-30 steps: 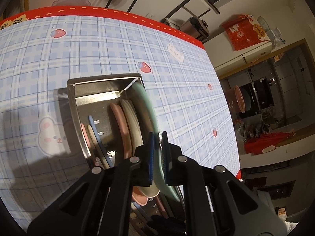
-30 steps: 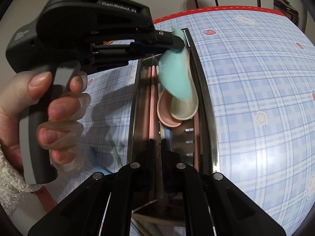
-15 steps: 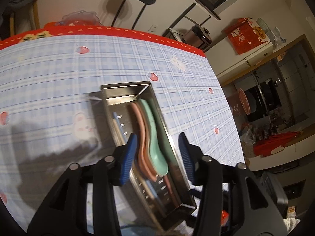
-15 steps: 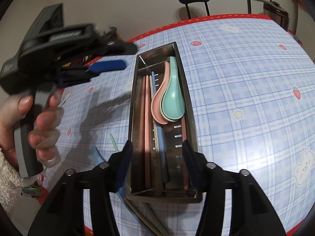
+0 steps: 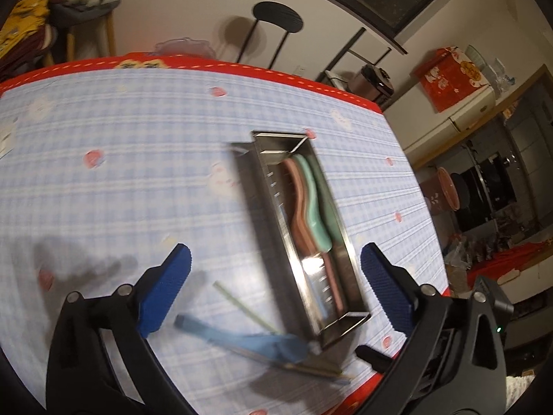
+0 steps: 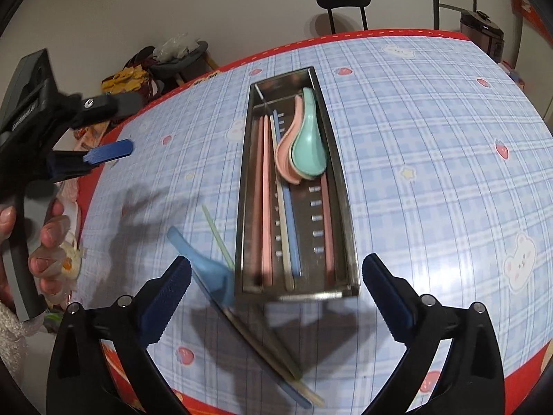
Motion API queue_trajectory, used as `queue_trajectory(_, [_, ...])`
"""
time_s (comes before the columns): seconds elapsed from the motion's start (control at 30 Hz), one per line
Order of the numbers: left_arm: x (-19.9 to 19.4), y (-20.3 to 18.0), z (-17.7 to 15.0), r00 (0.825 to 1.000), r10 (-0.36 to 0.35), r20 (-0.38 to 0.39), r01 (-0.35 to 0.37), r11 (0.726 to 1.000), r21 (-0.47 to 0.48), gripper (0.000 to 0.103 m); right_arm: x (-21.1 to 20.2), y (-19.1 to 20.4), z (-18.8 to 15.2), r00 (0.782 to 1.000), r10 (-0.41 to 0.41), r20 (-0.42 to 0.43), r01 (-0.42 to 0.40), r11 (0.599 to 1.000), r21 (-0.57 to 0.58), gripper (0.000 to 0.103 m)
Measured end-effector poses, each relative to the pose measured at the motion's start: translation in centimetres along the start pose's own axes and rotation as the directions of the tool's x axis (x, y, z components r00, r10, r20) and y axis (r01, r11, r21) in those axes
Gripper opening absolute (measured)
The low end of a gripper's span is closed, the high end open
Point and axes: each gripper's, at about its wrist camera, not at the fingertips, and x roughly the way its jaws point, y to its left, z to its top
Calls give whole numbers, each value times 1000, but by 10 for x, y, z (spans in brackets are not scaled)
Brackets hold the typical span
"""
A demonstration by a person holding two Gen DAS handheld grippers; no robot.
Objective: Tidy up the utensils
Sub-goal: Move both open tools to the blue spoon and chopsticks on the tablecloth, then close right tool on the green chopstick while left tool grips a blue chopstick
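Observation:
A steel utensil tray [image 6: 345,214] [image 5: 349,242] lies on the checked tablecloth. In it are a mint spoon [image 6: 309,145] [image 5: 316,204] nested on pink spoons [image 6: 285,159], plus pink chopsticks [image 6: 266,200] and a blue chopstick [image 6: 292,228]. On the cloth left of the tray lie a blue spoon [image 6: 207,269] [image 5: 255,340], a green chopstick [image 6: 217,235] [image 5: 242,306] and more chopsticks [image 6: 269,352]. My left gripper [image 5: 274,290] is open and empty above the cloth; it also shows in the right wrist view [image 6: 103,128]. My right gripper [image 6: 276,299] is open and empty over the tray's near end.
The table's red edge [image 6: 345,34] runs along the far side, with a black chair [image 6: 342,0] behind it. A stool with piled clothes [image 6: 166,62] stands at the far left. Kitchen cabinets and a red box [image 5: 452,76] are off to the right.
The left gripper let go of the mint spoon, which now lies in the tray, and drew back and left, opening wide. The right gripper also opened and pulled back from the tray.

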Motion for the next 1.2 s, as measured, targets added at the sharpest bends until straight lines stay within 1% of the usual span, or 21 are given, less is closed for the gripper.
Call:
queue_trajectory(0.13, [-11,18,-32,999,45,-10,-46,998,-32,97,7,1,-14,1000,-8,-20,7,1000,-24,97])
queue_trajectory(0.27, [-12,32,-64,997,70,-30,-72,995,-71,97,13,2,-29,999,-21,-39,19,998,-54,97])
queue_trajectory(0.33, [-9,39,-80,996,78,-44,-81,993,-90,97,17,3,-36,998,-27,-51,23,997,-79,94])
queue_trajectory(0.4, [-6,42,-93,994,89,-56,-94,990,-100,97,21,4,-41,997,-24,-69,17,995,-100,77])
queue_trajectory(0.43, [-5,45,-101,993,95,-63,-102,989,-107,97,25,5,-44,996,-22,-88,13,994,-111,73])
queue_trajectory(0.5, [-2,47,-111,993,99,-70,-107,987,-118,97,31,6,-48,994,-22,-109,8,992,-125,55])
queue_trajectory(0.53, [0,49,-118,992,101,-75,-110,986,-126,97,33,7,-50,993,-20,-117,5,992,-130,50])
queue_trajectory(0.6, [2,48,-125,991,103,-84,-114,984,-137,97,38,8,-51,991,-17,-133,-2,990,-143,30])
queue_trajectory(0.67, [5,48,-133,990,104,-91,-116,983,-143,97,43,11,-51,989,-24,-143,0,986,-164,22])
queue_trajectory(0.7, [6,47,-136,990,104,-94,-117,982,-145,97,46,13,-51,989,-30,-146,3,983,-181,20])
queue_trajectory(0.87, [12,43,-145,989,100,-110,-115,982,-146,97,50,20,-53,988,-50,-144,16,974,-228,18])
queue_trajectory(0.9, [13,42,-145,989,98,-112,-114,983,-146,97,50,21,-54,988,-54,-144,18,971,-238,15])
queue_trajectory(0.97, [14,40,-147,989,85,-118,-102,984,-144,96,51,24,-55,987,-55,-154,14,967,-256,10])
queue_trajectory(1.0, [15,37,-147,990,78,-120,-95,985,-142,96,51,26,-57,986,-59,-157,16,964,-264,10])
queue_trajectory(1.07, [15,35,-150,991,59,-123,-76,987,-139,91,51,29,-60,984,-57,-167,8,961,-277,10])
queue_trajectory(1.13, [18,33,-153,989,36,-140,-57,988,-145,76,51,33,-63,982,-47,-184,-7,960,-279,9])
queue_trajectory(1.17, [19,33,-154,989,30,-148,-52,988,-147,72,52,34,-64,981,-40,-191,-15,961,-275,9])
queue_trajectory(1.2, [20,32,-156,988,28,-154,-50,988,-145,70,52,36,-65,979,-28,-203,-27,964,-265,8])
